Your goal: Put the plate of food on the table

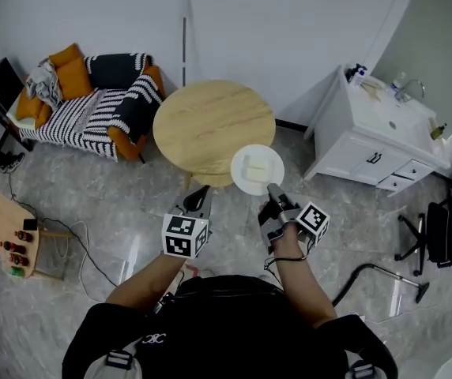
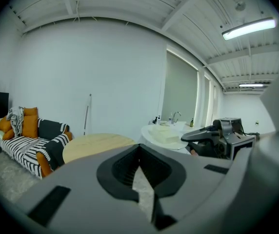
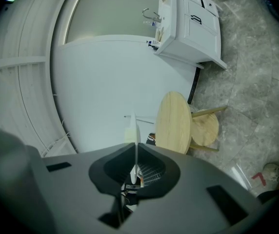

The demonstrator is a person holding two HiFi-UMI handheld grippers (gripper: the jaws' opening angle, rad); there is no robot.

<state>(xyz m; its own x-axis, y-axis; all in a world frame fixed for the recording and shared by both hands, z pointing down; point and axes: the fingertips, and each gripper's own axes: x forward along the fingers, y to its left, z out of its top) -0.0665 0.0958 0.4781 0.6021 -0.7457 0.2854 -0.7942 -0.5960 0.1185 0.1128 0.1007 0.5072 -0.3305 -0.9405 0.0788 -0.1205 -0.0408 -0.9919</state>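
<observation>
The round table (image 1: 202, 125) stands just ahead. The plate (image 1: 242, 185) hangs level at its near right edge, carrying pale food (image 1: 258, 166). My right tongs (image 1: 276, 192) pinch its near rim. My left tongs (image 1: 198, 198) are closed and empty. I judge I'm mid-carry: next, reach farther in and lower it flat.

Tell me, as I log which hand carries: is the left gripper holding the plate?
No, the right gripper clamps the plate by its rim, and the left gripper holds nothing.
</observation>
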